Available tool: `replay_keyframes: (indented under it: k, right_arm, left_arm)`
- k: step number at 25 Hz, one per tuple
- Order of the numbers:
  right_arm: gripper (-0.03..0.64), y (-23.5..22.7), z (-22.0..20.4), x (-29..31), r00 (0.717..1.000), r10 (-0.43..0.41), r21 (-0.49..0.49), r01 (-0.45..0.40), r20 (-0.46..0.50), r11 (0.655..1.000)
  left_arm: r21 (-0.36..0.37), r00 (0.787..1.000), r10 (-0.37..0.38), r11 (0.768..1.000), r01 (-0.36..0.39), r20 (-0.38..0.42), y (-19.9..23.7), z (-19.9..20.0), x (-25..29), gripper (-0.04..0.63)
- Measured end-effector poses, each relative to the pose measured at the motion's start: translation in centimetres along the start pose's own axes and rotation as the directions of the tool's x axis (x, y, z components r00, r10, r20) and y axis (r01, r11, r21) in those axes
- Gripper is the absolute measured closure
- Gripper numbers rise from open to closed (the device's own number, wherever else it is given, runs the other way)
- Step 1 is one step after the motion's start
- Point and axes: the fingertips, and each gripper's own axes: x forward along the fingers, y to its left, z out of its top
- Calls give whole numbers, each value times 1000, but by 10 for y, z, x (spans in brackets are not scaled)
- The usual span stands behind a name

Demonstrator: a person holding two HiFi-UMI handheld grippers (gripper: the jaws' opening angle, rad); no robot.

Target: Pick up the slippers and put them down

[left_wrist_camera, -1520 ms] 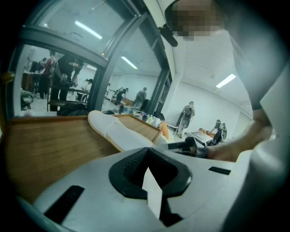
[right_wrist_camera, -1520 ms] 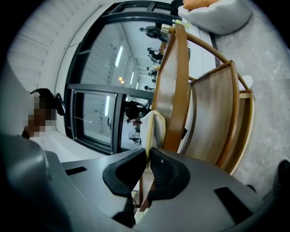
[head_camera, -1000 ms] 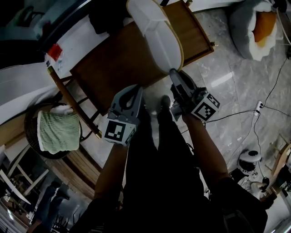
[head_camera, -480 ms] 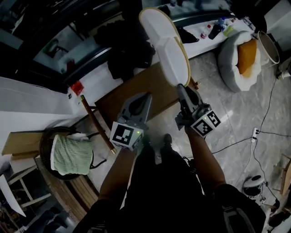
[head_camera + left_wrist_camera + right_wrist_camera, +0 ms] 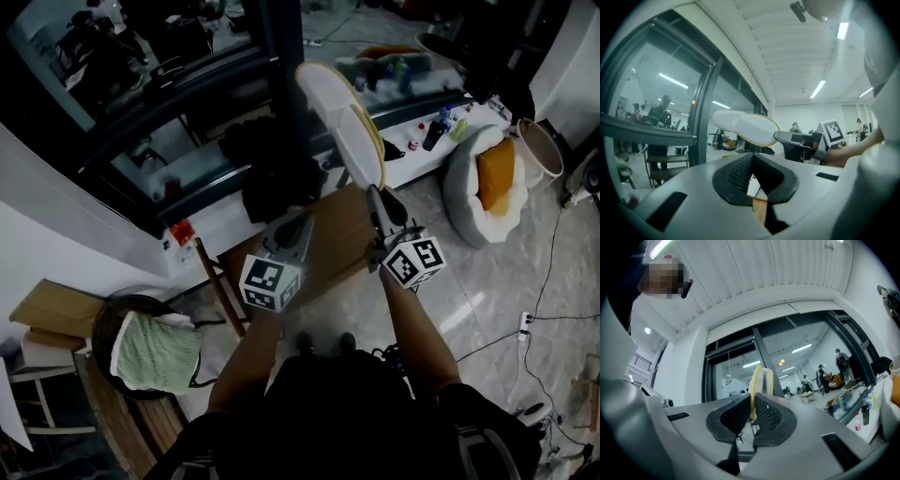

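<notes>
Here, white slipper (image 5: 342, 112) pinched by its rim between jaws of right gripper (image 5: 374, 191), left gripper (image 5: 302, 218) closed, empty.

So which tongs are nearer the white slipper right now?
Right. The right tongs are clamped on the slipper at its lower end. The left tongs hang to its left and lower, apart from it, holding nothing.

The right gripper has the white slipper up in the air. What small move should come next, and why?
Probably lower the right gripper toward the wooden table: its jaws clamp the white slipper by one end, unsupported, high above that surface.
</notes>
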Motion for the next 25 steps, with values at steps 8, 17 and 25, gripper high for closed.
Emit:
replay_keyframes:
  k: [8, 17, 25]
  right_arm:
    - [577, 18, 29, 12, 999, -4, -122, 9, 36, 993]
    - [580, 27, 25, 17, 999, 21, -109, -17, 34, 994]
    - [580, 29, 36, 18, 998, 24, -103, -17, 62, 995]
  left_arm:
    - [57, 997, 50, 997, -53, 64, 17, 40, 3, 584]
    - [52, 995, 46, 997, -50, 86, 16, 48, 3, 584]
    - [55, 994, 53, 997, -58, 96, 21, 51, -4, 584]
